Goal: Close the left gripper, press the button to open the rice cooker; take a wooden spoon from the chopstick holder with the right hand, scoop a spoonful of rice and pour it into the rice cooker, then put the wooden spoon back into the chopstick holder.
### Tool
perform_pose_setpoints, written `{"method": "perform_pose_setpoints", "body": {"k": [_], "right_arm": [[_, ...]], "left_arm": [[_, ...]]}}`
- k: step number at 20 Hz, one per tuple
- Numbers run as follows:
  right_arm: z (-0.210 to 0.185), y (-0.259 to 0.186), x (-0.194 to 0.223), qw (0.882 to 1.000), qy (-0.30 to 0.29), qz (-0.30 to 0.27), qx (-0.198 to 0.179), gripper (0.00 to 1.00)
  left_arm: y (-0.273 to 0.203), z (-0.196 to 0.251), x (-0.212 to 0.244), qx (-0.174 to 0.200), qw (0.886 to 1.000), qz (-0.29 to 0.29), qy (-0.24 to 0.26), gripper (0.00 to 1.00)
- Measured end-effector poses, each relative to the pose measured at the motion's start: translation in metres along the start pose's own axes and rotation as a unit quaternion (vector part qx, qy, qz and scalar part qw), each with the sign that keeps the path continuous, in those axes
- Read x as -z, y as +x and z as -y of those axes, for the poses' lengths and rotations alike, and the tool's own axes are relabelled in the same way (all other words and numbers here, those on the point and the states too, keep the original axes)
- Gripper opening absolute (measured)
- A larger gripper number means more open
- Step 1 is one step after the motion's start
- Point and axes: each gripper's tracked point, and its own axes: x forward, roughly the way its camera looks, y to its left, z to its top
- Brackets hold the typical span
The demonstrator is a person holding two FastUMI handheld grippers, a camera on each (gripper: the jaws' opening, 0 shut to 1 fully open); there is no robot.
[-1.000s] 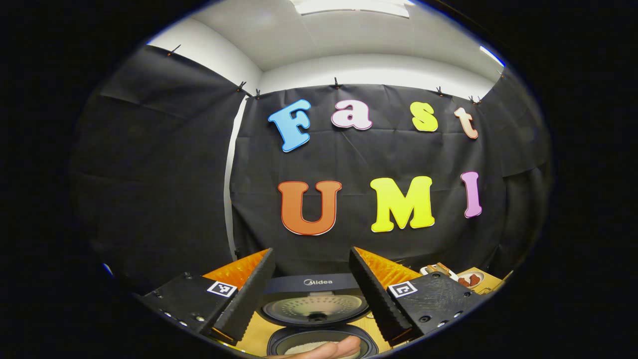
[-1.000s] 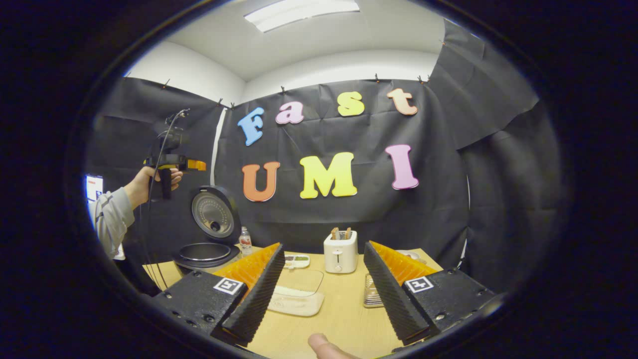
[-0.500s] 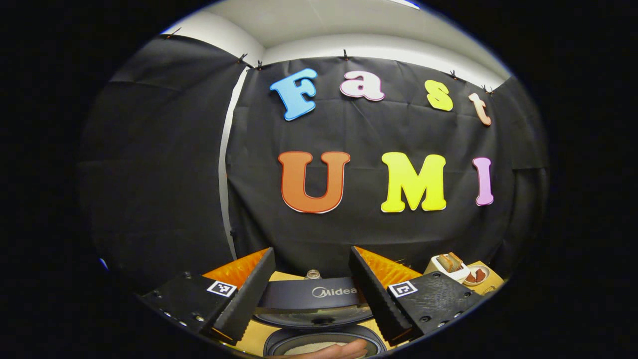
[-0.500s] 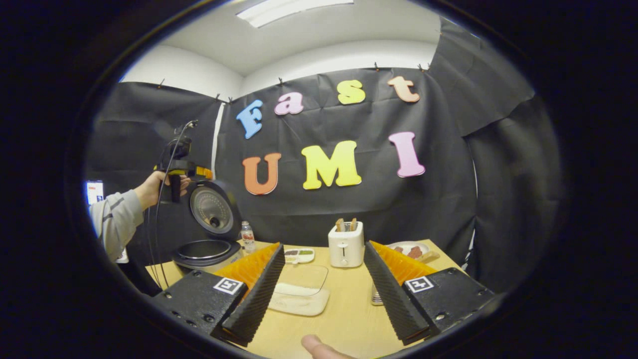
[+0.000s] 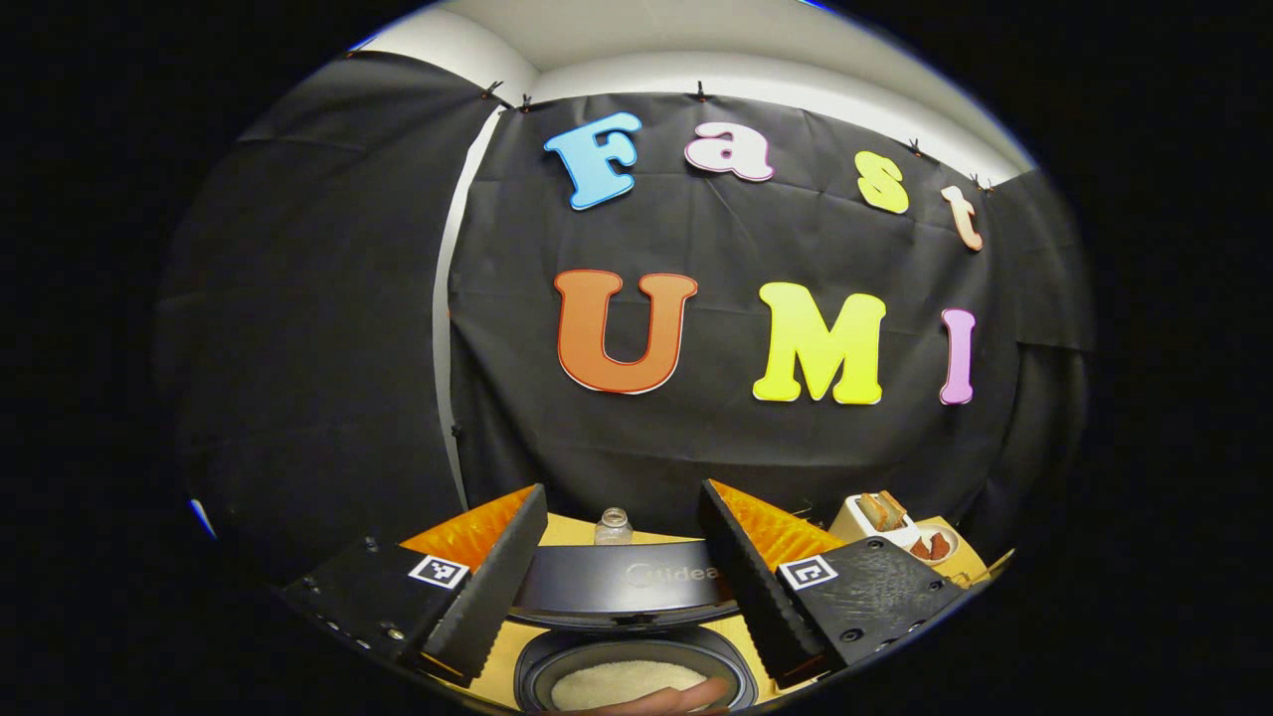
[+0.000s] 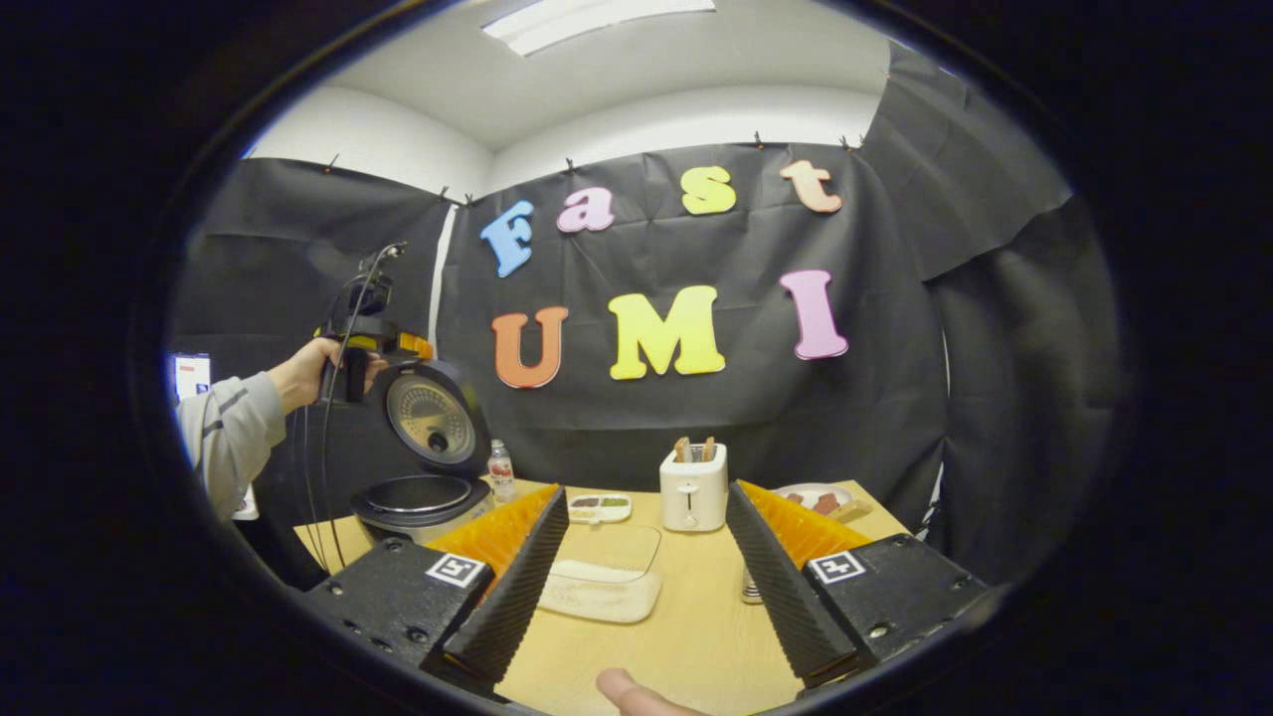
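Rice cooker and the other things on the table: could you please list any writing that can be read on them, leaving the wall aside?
"Midea": faint, on the rice cooker's lid, in the left gripper view.
Label on the bottle: too small to read.
White sign at the booth's edge: too blurred to read.

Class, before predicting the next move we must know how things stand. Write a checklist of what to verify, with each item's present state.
1. Rice cooker lid raised over the pot: ok.
2. Rice inside the pot: ok.
3. Right gripper open, nothing between its fingers: ok.
4. Left gripper open, fingers apart above the lid: ok.
5. Left gripper touching the lid's top edge, as seen in the right gripper view: cannot tell.
6. Clear container with rice resting flat on the table: ok.
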Motion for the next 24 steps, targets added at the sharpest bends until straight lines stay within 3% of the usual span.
{"method": "perform_pose_setpoints", "body": {"k": [3, 4, 9, 10, 12, 23, 24], "right_arm": [[-0.004, -0.014, -0.004, 1.000, -0.003, 0.006, 0.002, 1.00], [-0.007, -0.018, -0.004, 1.000, -0.006, 0.006, 0.001, 0.96], [-0.019, -0.044, -0.011, 1.000, -0.012, 0.020, -0.001, 0.96], [-0.020, -0.048, -0.010, 1.000, -0.014, 0.019, -0.001, 1.00], [-0.024, -0.057, -0.011, 1.000, -0.015, 0.019, -0.003, 0.96], [-0.025, -0.094, -0.015, 0.999, -0.024, 0.023, 0.015, 1.00], [-0.025, -0.095, -0.015, 0.999, -0.024, 0.023, 0.016, 0.96]], "left_arm": [[-0.017, 0.002, 0.007, 0.001, 1.000, -0.015, 0.004, 0.98], [-0.023, 0.006, 0.011, 0.006, 1.000, -0.017, 0.010, 0.98], [-0.054, 0.014, 0.042, 0.024, 0.999, -0.038, 0.012, 1.00], [-0.059, 0.016, 0.047, 0.026, 0.999, -0.039, 0.015, 0.98], [-0.067, 0.021, 0.068, 0.029, 0.998, -0.058, 0.014, 0.98], [-0.107, 0.026, 0.178, 0.013, 0.989, -0.148, 0.026, 0.98], [-0.110, 0.026, 0.183, 0.011, 0.987, -0.156, 0.025, 0.98]]}}
